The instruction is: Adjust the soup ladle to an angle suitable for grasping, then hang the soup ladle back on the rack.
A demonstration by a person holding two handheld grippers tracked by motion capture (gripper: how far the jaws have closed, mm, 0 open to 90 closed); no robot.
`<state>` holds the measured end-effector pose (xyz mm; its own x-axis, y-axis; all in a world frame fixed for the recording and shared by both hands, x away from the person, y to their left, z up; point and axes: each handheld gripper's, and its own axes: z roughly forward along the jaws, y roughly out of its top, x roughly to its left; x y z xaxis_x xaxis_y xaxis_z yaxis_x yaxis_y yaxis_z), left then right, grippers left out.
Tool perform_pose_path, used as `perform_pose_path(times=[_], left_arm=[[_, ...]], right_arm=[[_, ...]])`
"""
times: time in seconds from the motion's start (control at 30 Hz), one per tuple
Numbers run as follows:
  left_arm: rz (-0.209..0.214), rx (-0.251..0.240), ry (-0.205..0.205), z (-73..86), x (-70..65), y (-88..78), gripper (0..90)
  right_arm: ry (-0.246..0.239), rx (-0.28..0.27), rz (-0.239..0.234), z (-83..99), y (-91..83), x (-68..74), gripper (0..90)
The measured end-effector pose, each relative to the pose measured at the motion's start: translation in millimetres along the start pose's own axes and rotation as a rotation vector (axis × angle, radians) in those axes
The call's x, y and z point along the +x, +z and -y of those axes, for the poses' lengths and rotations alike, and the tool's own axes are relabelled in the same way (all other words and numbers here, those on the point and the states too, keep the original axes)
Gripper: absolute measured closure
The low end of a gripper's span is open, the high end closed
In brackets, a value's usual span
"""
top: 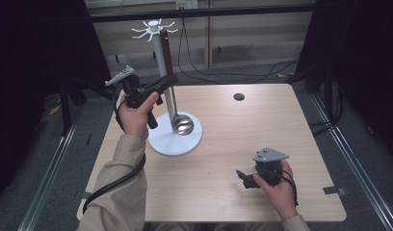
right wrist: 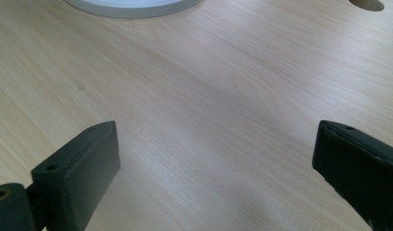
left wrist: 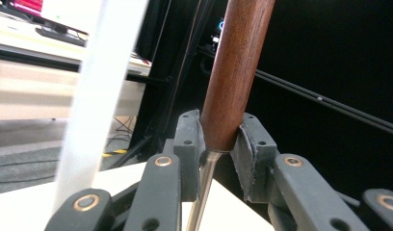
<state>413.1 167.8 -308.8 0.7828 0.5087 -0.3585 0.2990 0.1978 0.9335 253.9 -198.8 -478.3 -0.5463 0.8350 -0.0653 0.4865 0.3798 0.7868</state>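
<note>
Overhead first. Left gripper [top: 162, 85] raised above the near-left part of the wooden table [top: 281, 125], held in the left hand [top: 135, 114], jaws clamped on the ladle [top: 174, 98] at the lower end of its dark wooden handle. Ladle upright, metal stem dropping below the jaws, bowl resting on the round white base of the utensil stand [top: 158, 53]. Stand post just beside the jaws, hooks at the top well above them. Right gripper [top: 242, 175] low over the near-right part of the table, held in the right hand [top: 277, 185], well apart from stand and ladle. Small dark disc [top: 239, 96] on the far side of the table, well clear of both grippers.

Next, left gripper view. Grey pads pressed against both sides of the brown wooden handle, right at its lower end; handle [left wrist: 235, 67] rising above the jaws, metal stem emerging beneath them. White post [left wrist: 100, 91], blurred, just left of the jaws. Pale table corner below them.

Lastly, right gripper view. Jaws spread wide, bare wood grain [right wrist: 209, 120] between them, nothing gripped. Rim of the white stand base [right wrist: 132, 7] ahead of the jaws, at the top edge.
</note>
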Motion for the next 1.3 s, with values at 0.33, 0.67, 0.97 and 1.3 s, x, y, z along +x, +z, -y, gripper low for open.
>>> perform_pose_path(times=[0.33, 0.67, 0.97, 1.3], left_arm=[[-0.011, 0.000, 0.046, -1.0, 0.2, -4.3, 72.7], [-0.014, 0.009, 0.054, -2.5, 0.6, -5.6, 71.4], [-0.010, 0.029, 0.062, -6.4, -0.6, -7.7, 62.2], [-0.039, 0.030, 0.076, -4.1, -1.8, -18.3, 50.2]], right_arm=[[0.000, 0.005, 0.004, -0.4, -1.2, 1.8, 2.5], [-0.001, -0.003, 0.003, -2.1, -3.4, 0.1, 2.5], [0.001, -0.015, -0.004, -5.3, -2.1, 0.3, 2.5], [-0.002, -0.016, -0.002, -5.8, -5.4, -2.3, 2.5]])
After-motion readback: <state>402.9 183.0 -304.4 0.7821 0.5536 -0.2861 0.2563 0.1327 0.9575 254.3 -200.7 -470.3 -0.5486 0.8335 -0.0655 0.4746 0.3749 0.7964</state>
